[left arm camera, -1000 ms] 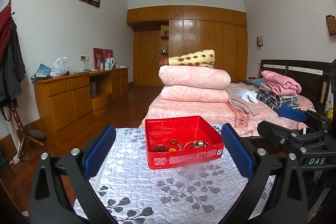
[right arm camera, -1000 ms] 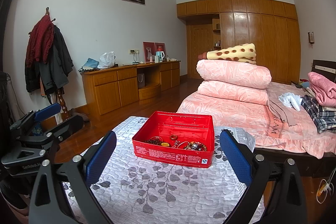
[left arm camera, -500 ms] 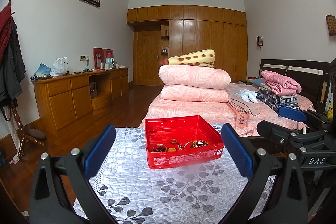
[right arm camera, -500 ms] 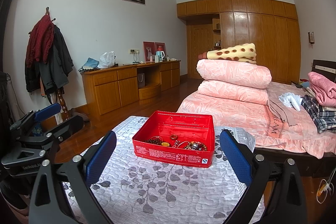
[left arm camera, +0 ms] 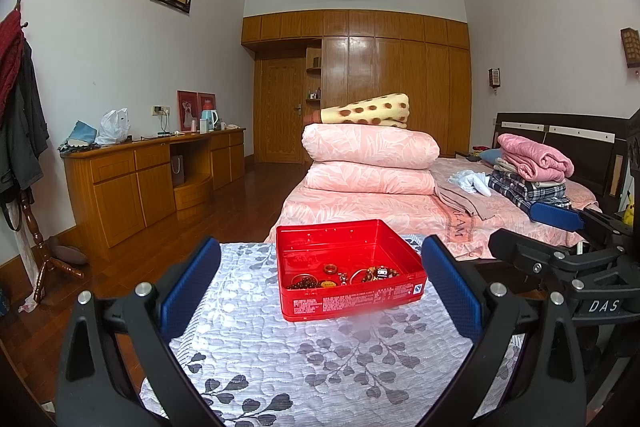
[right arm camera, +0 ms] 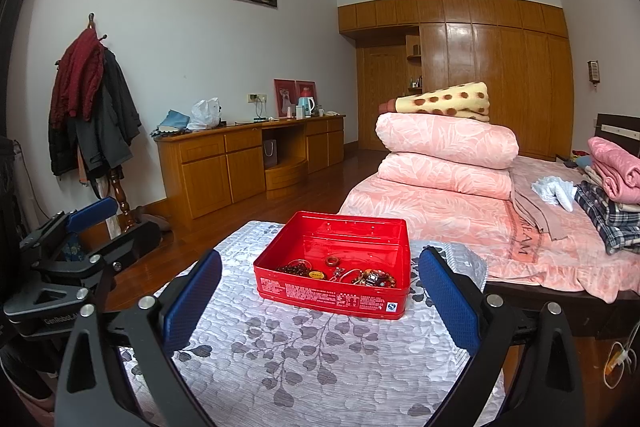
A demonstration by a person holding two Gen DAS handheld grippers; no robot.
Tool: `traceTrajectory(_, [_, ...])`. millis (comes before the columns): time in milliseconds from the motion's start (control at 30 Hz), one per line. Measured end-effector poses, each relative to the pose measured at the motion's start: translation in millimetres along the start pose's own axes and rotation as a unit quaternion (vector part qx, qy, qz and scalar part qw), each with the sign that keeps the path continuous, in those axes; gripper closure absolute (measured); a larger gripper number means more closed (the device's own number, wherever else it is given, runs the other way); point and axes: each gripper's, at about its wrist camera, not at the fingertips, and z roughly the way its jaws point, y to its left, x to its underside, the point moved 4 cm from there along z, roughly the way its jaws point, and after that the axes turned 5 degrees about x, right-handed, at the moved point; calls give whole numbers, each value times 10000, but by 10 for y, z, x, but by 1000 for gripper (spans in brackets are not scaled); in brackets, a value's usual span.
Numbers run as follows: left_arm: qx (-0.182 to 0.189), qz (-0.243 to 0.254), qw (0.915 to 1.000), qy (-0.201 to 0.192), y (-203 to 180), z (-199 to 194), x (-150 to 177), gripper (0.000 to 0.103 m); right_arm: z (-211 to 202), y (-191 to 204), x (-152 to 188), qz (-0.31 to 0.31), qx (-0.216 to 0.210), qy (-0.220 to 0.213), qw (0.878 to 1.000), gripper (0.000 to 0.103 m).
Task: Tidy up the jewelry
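Red tin [left arm camera: 348, 301] between spread tongs [left arm camera: 320, 291]

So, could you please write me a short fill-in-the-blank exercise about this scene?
1. The jewelry lies in a tin coloured ____.
2. Both the left hand-held gripper and the right hand-held gripper are ____.
3. The tin sits on a cloth printed with grey ____.

Missing words: red; open; leaves

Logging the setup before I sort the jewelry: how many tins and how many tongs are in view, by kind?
Red tin: 1
Tongs: 2, the left tongs and the right tongs, both open
Total: 3
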Motion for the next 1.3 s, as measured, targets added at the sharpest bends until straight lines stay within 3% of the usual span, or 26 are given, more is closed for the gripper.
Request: traceTrajectory(1300, [34,-82,10000,18,-11,-4,7,6,5,35,3,-6,-5,24,10000,6])
